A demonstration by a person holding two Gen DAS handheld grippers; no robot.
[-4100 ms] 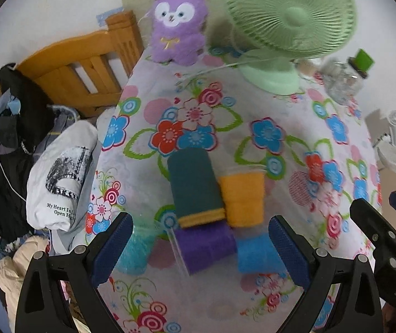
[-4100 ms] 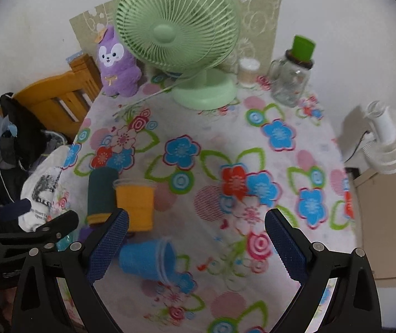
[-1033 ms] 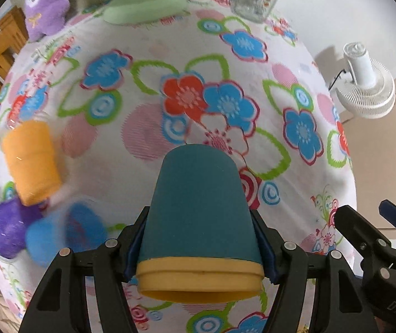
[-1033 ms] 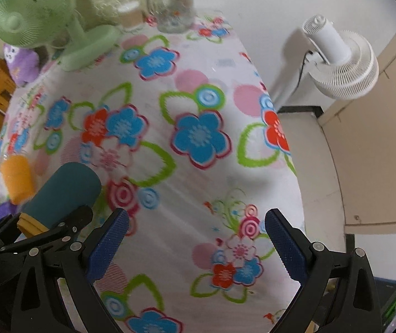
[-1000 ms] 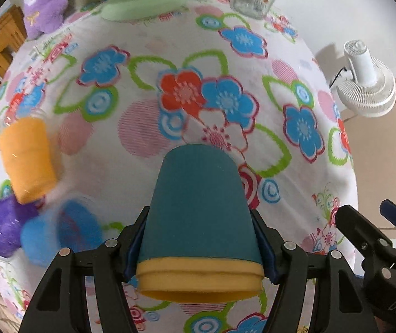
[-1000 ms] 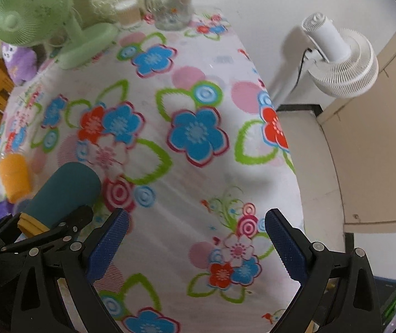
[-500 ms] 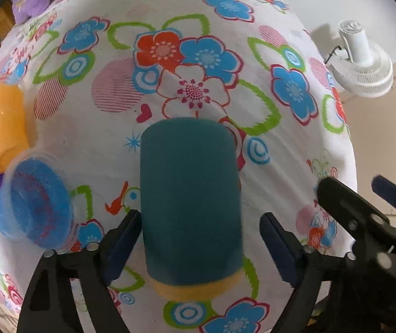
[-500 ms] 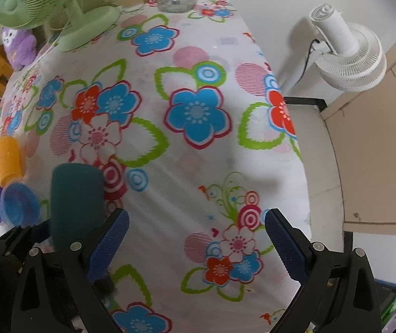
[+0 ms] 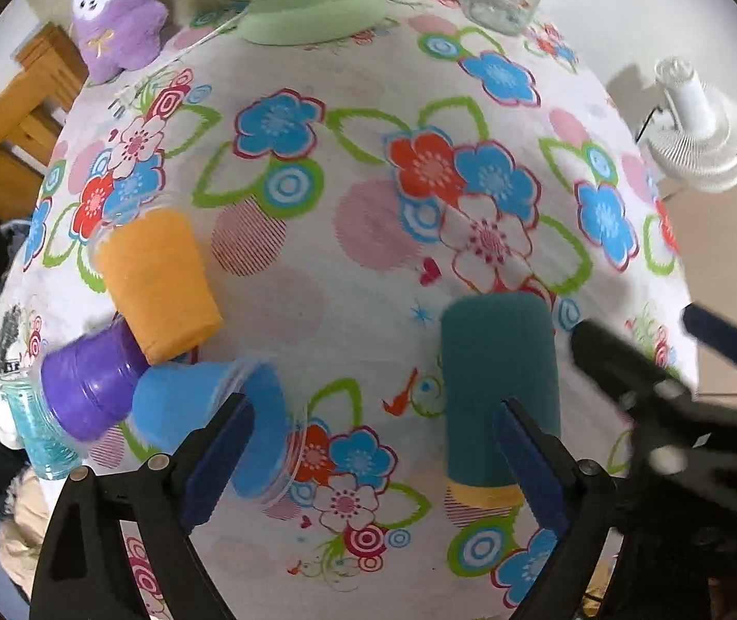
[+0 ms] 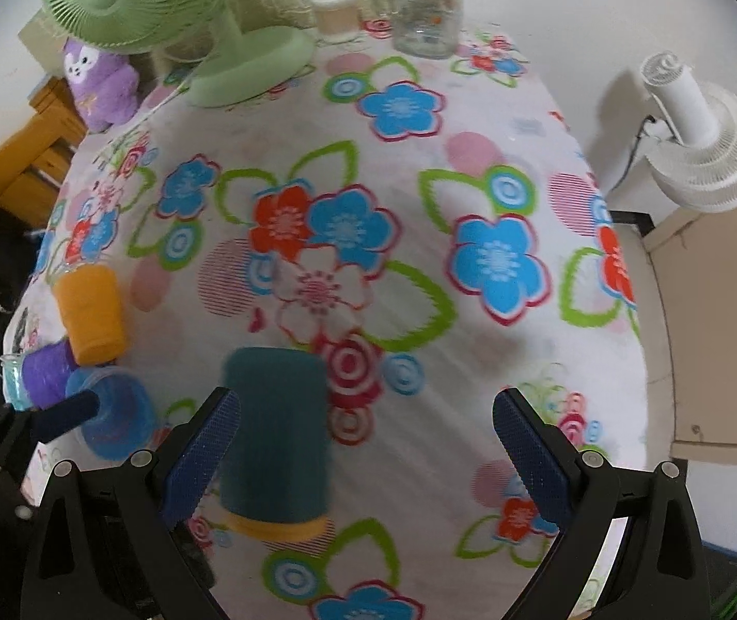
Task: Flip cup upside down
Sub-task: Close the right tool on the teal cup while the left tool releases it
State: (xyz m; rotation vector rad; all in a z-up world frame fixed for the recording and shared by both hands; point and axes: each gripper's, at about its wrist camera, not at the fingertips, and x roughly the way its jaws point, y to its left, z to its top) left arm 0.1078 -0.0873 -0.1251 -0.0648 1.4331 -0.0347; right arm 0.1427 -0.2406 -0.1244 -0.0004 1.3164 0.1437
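A dark teal cup with a yellow rim band [image 9: 500, 387] stands upside down on the flowered tablecloth, rim down; it also shows in the right wrist view [image 10: 275, 434]. My left gripper [image 9: 373, 457] is open and empty, with the teal cup just behind its right finger. A blue cup [image 9: 213, 413] lies on its side behind its left finger. My right gripper [image 10: 365, 452] is open and empty, the teal cup by its left finger. The left gripper's finger tip [image 10: 66, 416] shows at the right wrist view's left edge.
An orange cup [image 9: 159, 279], a purple cup [image 9: 87, 387] and a clear teal cup [image 9: 32, 423] lie near the table's left edge. A green fan [image 10: 161, 15], purple plush [image 10: 99, 82] and glass jar [image 10: 427, 5] stand at the back. A white fan [image 10: 699, 139] stands right.
My left gripper let go of the teal cup, left it upside down on the cloth, and drew back to the left. The right gripper stays open.
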